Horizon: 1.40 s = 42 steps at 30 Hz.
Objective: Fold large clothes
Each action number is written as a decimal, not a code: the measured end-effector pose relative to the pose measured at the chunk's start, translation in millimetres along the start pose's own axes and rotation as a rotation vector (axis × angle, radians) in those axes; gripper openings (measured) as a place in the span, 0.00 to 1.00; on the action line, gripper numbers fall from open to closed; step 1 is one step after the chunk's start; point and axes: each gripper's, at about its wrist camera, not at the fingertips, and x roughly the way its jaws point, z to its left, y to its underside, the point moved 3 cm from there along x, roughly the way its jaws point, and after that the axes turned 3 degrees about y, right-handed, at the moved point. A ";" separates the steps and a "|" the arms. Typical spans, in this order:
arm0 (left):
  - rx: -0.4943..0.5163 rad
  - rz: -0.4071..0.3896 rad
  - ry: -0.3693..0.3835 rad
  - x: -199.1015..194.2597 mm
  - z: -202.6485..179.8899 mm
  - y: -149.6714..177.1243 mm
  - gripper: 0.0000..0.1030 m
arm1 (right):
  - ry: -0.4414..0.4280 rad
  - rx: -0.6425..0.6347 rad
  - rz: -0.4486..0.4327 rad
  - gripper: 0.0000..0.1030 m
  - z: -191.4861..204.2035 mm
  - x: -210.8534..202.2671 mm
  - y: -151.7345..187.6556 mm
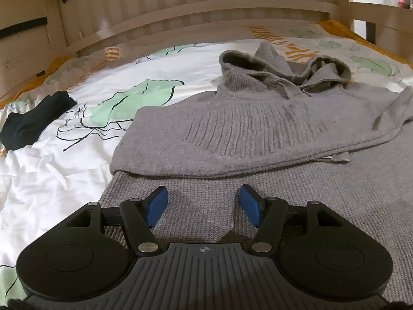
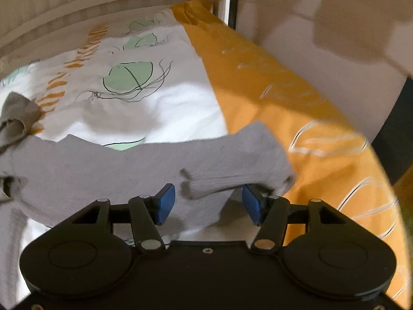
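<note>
A large grey knitted hooded sweater lies on the bed, hood toward the headboard, one sleeve folded across its chest. My left gripper is open and empty, just above the sweater's lower body. In the right wrist view the other sleeve stretches to the right, its cuff lying between the blue pads of my open right gripper. The jaws stand wide on either side of the cuff and do not pinch it.
The bed has a white cover with green leaf prints and an orange border on the right side. A dark garment lies at the left. A slatted cream headboard stands behind.
</note>
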 end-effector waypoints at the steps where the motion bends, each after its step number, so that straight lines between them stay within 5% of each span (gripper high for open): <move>1: 0.003 -0.001 -0.003 0.1 -0.4 0.0 0.59 | 0.014 -0.024 -0.013 0.61 -1.7 -1.3 -1.9; 17: 0.001 -0.003 -0.002 0.2 -0.3 0.1 0.59 | 0.074 -0.243 -0.015 0.61 8.9 16.9 -2.7; 22: 0.002 -0.003 -0.002 0.1 -0.2 0.2 0.60 | -0.001 -0.263 -0.055 0.62 11.9 -4.2 -6.0; 25: 0.003 -0.003 -0.003 0.1 -0.3 0.2 0.60 | -0.059 -0.319 -0.094 0.71 13.8 -23.1 -6.6; 42: 0.001 -0.004 -0.002 -0.2 -0.6 0.6 0.60 | 0.172 -0.673 -0.051 0.67 30.1 26.0 3.7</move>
